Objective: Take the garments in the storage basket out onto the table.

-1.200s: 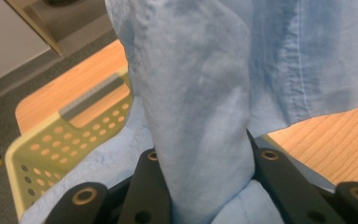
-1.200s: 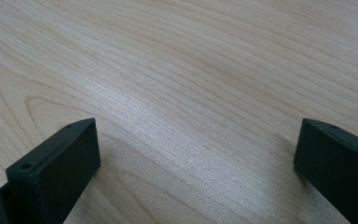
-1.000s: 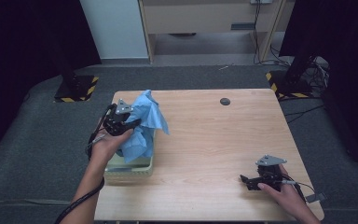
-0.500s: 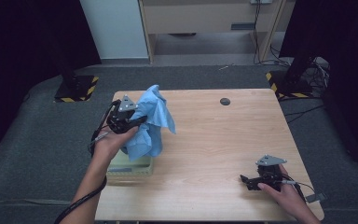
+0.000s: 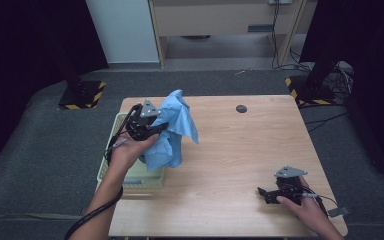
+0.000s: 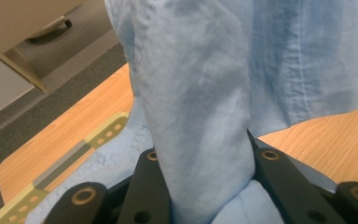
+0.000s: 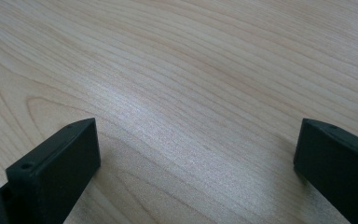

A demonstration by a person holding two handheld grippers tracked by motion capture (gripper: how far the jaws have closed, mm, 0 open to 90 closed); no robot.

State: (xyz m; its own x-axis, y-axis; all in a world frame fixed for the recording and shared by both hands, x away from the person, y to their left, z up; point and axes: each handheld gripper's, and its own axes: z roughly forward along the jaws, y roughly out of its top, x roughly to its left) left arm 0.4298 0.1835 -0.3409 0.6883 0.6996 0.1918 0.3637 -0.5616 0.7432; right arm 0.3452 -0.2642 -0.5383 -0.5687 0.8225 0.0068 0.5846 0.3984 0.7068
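**Blue cloth lifted from the basket, gathered in the left tongs**

The left tongs (image 5: 152, 131) are clamped on a bunched fold of the blue cloth (image 5: 172, 131), holding it above the pale green basket (image 5: 111, 165) at the left edge of the counter (image 5: 240, 160). In the left gripper view the two black jaws press a thick vertical roll of fabric (image 6: 200, 140) between them, and more cloth spills around and below them, with the perforated rim of the basket (image 6: 98, 137) beyond. From above, the cloth rises in a peak over the tongs and hangs in loose folds, its lower part draping down toward the basket's inner corner; I cannot tell whether its bottom edge is touching the basket.

The right tongs (image 5: 272, 192) rest low near the counter's front right corner, well apart from the cloth. Their jaws stand wide apart over bare wood (image 7: 191, 107), with nothing between them.

The cloth looks light, thin and entirely limp, with a stitched hem. It will sag and swing from any single hold, and a bunched grip like this one can let layers slide out. To spread it, a hemmed edge or corner is probably the better place for the free tongs, since the hem gives a firmer, less slippery ridge. A small dark disc (image 5: 241, 108) lies near the far edge.
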